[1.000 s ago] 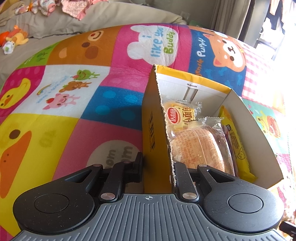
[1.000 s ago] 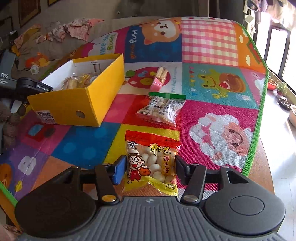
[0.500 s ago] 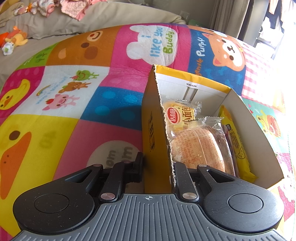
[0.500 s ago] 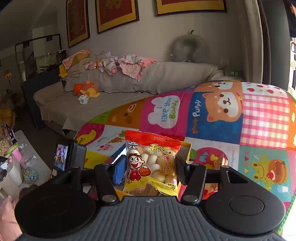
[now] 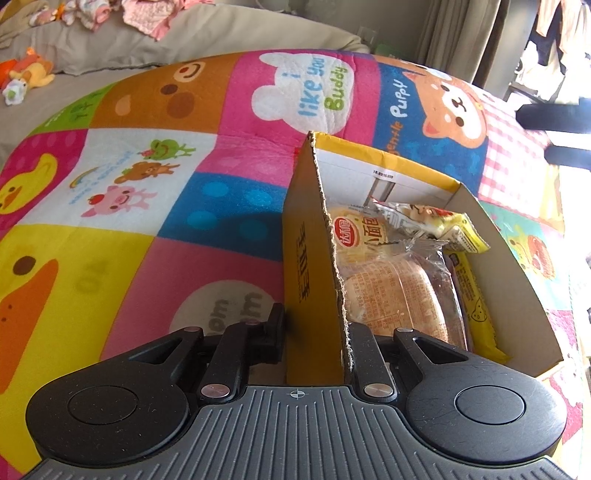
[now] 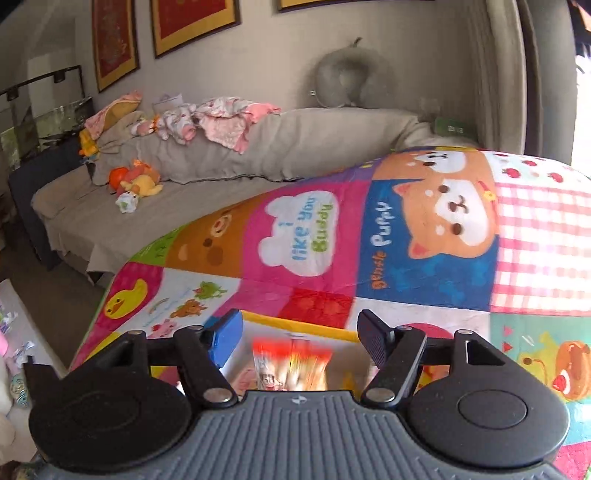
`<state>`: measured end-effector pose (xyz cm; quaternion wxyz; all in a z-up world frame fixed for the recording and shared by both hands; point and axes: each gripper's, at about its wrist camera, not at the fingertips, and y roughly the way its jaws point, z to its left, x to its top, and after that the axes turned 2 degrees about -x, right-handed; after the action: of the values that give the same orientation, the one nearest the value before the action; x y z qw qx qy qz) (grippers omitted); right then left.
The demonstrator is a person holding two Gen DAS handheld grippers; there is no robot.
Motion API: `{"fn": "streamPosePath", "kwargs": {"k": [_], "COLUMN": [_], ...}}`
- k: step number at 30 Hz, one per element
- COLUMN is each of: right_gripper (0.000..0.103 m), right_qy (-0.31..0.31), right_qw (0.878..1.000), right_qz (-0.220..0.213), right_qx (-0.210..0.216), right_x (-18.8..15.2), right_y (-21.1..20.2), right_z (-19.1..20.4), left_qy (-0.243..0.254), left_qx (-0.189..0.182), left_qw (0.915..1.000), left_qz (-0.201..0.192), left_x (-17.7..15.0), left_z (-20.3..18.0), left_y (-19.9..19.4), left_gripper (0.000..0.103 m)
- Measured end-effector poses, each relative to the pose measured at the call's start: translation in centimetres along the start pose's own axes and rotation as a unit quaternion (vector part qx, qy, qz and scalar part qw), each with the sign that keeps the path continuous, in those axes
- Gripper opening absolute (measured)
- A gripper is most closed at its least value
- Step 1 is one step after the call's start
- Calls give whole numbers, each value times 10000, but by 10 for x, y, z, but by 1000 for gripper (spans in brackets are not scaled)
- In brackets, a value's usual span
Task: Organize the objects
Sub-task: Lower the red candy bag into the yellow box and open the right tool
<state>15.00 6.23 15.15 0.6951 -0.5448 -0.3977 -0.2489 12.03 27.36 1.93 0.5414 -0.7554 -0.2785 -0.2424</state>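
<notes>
Left gripper: jaws closed on the near side wall of the open yellow cardboard box, one finger outside, one inside. Box: stands on the colourful cartoon-patchwork play mat, long axis running away from the left camera. Contents, near to far: clear-wrapped round bread bun against the held wall; yellow snack bar wrapper lying lengthwise along the opposite wall; second wrapped bun with a red logo; red, white and yellow bag of small round snacks tilted on top of the buns, one corner over the yellow wrapper. Right gripper: jaws spread wide, holding nothing, poised above the box; the same bag shows blurred beneath and between the fingers, red top edge away from the camera. Beyond the mat: grey-beige sofa bearing pink and white baby clothes and orange and yellow plush toys; grey neck pillow on the backrest; framed red pictures on the wall.
</notes>
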Motion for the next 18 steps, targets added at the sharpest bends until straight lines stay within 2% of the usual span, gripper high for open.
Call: {"fn": "streamPosePath", "kwargs": {"k": [6,10,14,18], "right_gripper": [72,72,72,72], "right_qy": [435,962,1268,1213], "right_qw": [9955,9877,9797,9783], "right_qz": [333,775,1129,1152], "right_qx": [-774,-962,-1069,-1224], "right_x": [-18,-40,-62,-71], "right_y": [11,29,53,69], "right_z": [-64,-107,-125,-125], "left_qy": [-66,-59,-25,-40], "left_qx": [-11,-10,2,-1], "left_qw": [10000,10000,10000,10000], "left_qz": [-39,-60,-54,-49], "left_x": [-1,-1,-1,-1], "left_z": [0,1,0,0], "left_y": [0,-1,-1,-1], "left_gripper": [17,17,17,17]}}
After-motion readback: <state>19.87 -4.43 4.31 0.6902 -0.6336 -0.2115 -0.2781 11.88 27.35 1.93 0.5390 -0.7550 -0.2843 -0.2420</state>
